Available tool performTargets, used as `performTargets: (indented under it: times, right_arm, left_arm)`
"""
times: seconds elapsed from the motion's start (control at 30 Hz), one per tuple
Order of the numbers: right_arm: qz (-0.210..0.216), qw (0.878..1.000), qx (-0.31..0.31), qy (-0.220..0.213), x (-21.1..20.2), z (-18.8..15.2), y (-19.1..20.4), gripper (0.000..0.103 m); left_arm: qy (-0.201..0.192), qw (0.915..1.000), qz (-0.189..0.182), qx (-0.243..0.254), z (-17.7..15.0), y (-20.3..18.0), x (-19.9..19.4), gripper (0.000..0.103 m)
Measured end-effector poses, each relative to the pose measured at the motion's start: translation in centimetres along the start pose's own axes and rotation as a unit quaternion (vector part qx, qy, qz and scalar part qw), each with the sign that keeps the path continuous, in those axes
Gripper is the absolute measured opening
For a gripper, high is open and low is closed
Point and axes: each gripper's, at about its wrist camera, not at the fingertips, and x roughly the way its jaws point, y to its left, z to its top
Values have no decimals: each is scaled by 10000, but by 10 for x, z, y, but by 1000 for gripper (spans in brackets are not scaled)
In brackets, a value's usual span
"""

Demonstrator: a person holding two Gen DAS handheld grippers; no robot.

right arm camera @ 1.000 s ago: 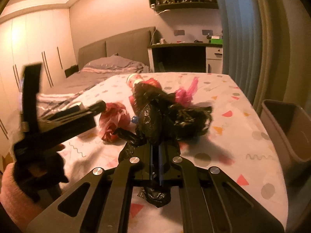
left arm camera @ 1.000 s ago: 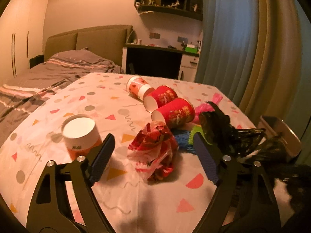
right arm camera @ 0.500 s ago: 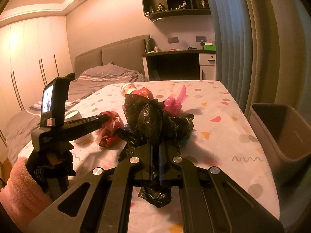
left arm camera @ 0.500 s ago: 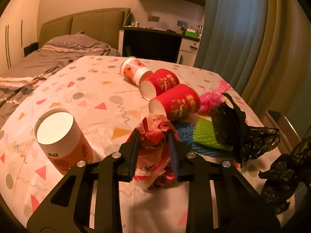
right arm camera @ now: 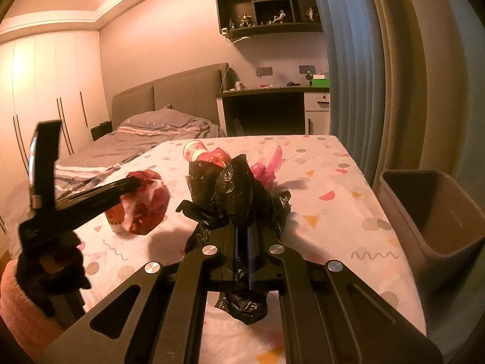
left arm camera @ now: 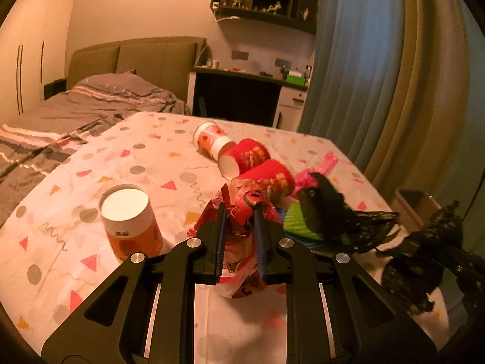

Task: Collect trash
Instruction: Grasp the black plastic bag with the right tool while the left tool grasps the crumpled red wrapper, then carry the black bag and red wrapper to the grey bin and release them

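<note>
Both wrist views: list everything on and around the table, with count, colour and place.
table: one, pale cloth with coloured shapes, foreground
tub: one, orange with white top, upright, near left
cups: three, red and white, lying on their sides, centre
wrapper: one, red, crumpled, in the left gripper
pink bag: one, right of the cups
net: one, green and blue, under a black bag
black bags: two, one on the table, one in the right gripper
bin: one, grey, open, beside the table's right edge
left gripper: shut on the wrapper
right gripper: shut on a black bag
</note>
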Motion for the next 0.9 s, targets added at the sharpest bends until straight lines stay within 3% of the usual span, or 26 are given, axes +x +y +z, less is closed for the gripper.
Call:
performTargets:
  times: [0.5,0.9]
  right_arm:
    - [-162,9991,105,-366,-27,7,-12,5]
    - [-616,9954,304,-665,-46,17,-46,5]
  left_arm:
    - [-531,9984,-112,181,16,-21,-50,16]
    - [-651,9928,-691,727,30,-92,-53,16]
